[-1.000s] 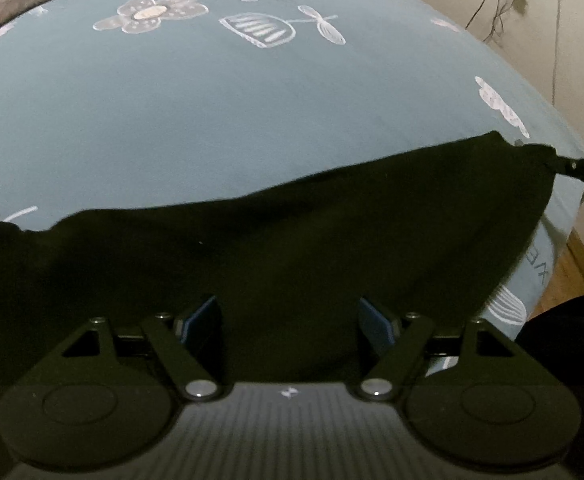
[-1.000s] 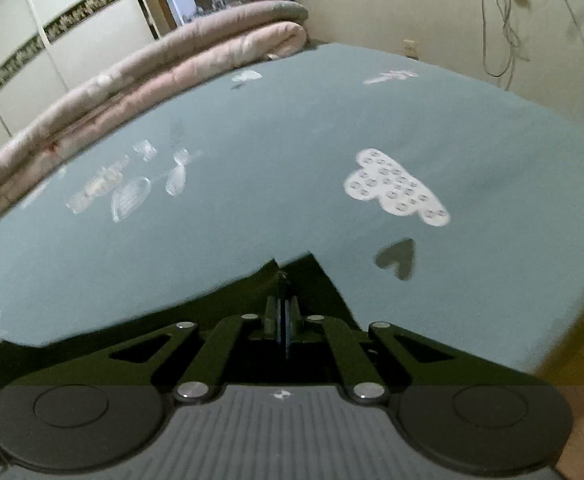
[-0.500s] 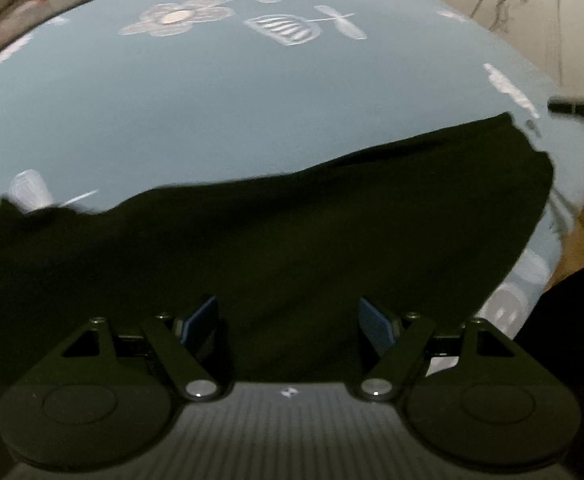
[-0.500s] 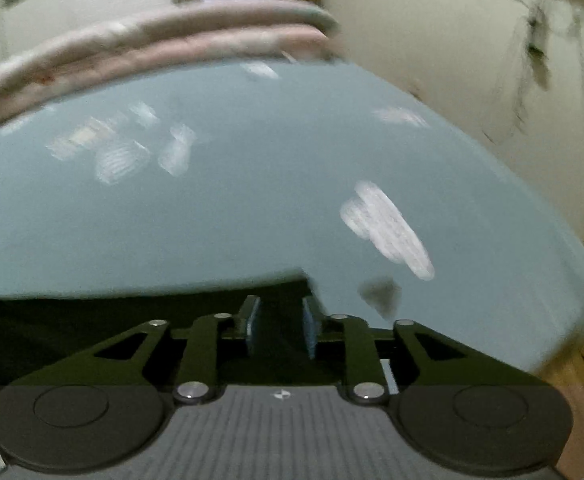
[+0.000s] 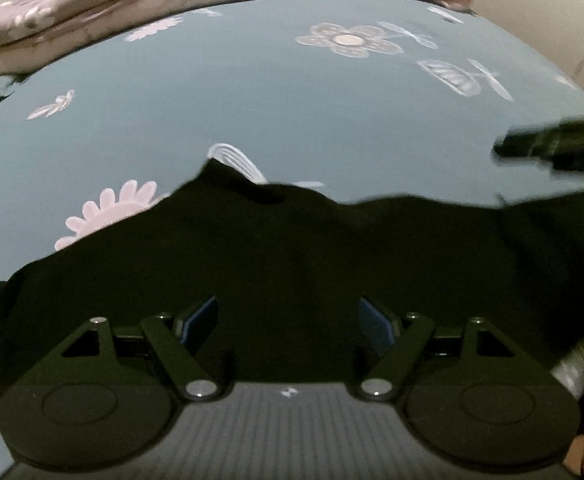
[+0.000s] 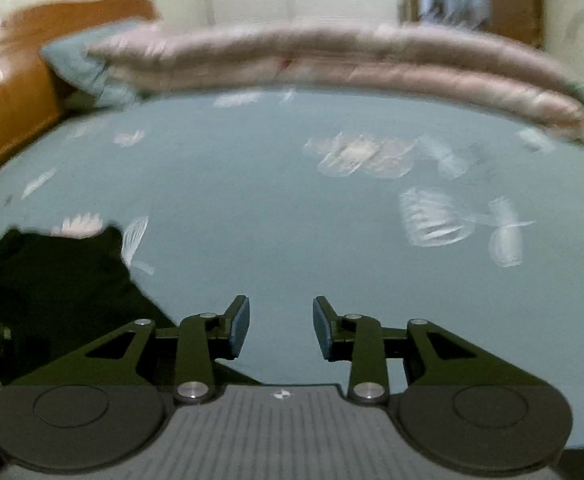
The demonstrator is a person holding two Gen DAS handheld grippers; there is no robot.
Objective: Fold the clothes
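Right gripper [image 6: 280,326] now off garment [image 5: 292,264]

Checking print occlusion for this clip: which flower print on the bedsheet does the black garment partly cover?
The pink daisy print, at the black garment's left edge. The white outlined flower farther up the bedsheet lies fully uncovered.

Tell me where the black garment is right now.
The black garment lies on the blue floral bedsheet, filling the lower left wrist view under the open left gripper; in the right wrist view it sits lower left, beside the open right gripper.
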